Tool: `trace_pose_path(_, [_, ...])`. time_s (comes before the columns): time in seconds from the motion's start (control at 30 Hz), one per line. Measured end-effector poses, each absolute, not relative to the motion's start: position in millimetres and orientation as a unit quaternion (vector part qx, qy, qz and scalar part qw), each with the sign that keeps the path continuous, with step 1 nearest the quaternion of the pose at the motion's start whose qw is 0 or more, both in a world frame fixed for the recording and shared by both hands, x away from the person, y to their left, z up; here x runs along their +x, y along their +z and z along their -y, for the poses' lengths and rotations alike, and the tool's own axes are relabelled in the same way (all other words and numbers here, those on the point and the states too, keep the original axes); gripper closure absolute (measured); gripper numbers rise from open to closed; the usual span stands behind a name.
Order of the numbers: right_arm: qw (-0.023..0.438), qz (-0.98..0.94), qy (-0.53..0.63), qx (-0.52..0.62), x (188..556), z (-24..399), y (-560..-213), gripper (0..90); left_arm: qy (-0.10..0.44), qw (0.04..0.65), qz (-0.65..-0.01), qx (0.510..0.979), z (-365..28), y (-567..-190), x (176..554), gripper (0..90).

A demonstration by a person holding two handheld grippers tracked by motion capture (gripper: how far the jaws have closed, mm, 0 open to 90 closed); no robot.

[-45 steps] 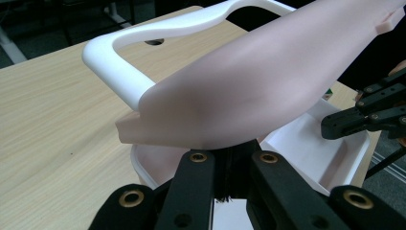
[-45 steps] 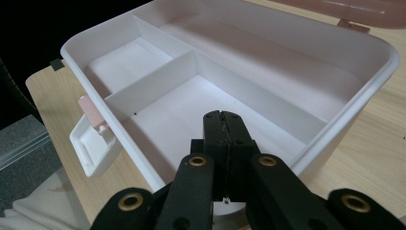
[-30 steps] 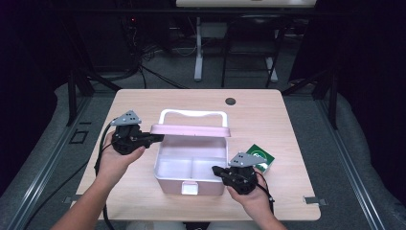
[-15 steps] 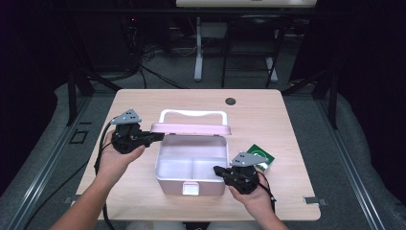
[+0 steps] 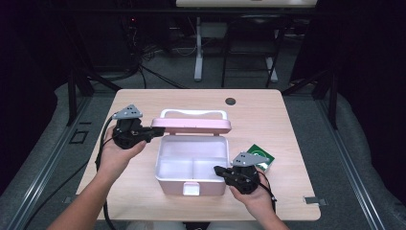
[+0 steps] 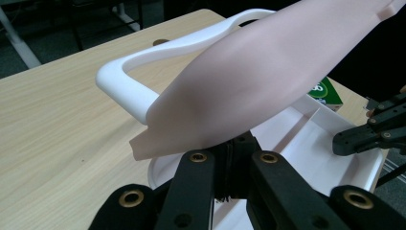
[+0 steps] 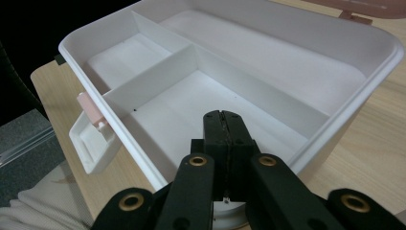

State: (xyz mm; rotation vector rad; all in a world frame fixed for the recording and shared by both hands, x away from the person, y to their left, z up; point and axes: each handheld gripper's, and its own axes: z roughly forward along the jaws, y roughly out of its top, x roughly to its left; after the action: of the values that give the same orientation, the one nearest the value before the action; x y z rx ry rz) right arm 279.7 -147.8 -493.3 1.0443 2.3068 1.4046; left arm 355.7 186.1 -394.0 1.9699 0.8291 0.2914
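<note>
A white lunch box (image 5: 191, 184) with a divided inside stands open at the table's middle. Its pink lid (image 5: 191, 125) with a white handle (image 5: 191, 113) stands raised along the far side. My left gripper (image 5: 160, 130) is shut, its tip against the lid's left end; in the left gripper view the lid (image 6: 268, 81) hangs over the closed jaws of that gripper (image 6: 234, 143). My right gripper (image 5: 218, 169) is shut, its tip over the box's right rim. In the right gripper view the right gripper (image 7: 223, 117) points into a compartment beside the divider (image 7: 158, 72), holding nothing.
A small green carton (image 5: 261, 157) lies on the table right of the box, behind my right hand. The box's front latch (image 5: 191, 188) hangs open toward me. A round cable hole (image 5: 231, 101) sits near the table's far edge. Bare wood lies left and right.
</note>
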Motion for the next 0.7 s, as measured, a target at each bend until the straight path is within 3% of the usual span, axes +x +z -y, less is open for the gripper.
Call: trace_pose_path(0.7, [0.117,-0.790,0.484,0.359,281,149,-494,90.0,0.131,0.449,-0.370,0.802,-186,-390,383,89.6])
